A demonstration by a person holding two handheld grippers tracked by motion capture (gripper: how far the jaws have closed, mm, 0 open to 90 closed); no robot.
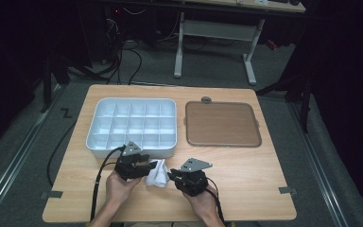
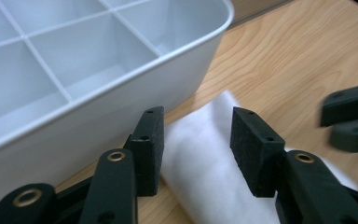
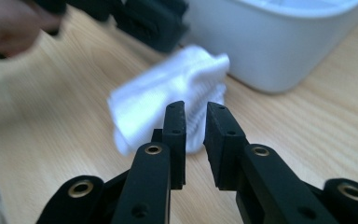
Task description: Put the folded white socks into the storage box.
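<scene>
A white folded cloth (image 1: 157,173) lies on the counter (image 1: 246,189) near its front edge, just in front of the white compartment tray (image 1: 99,111) and between the two grippers. The left gripper (image 1: 147,166) sits at the cloth's left end: in the left gripper view its jaws stand apart astride the cloth (image 2: 205,158), pads clear of the fabric, so it is released. The right gripper (image 1: 172,176) is at the cloth's right end; in the right gripper view its jaws are nearly together with a thin gap and nothing between them, the cloth (image 3: 168,100) lying just beyond the tips. The cloth's long axis runs roughly from the tray toward the front edge. The left gripper looks nearer to a grasp, already straddling it. A brown tray (image 1: 222,124) lies well apart to the right.
</scene>
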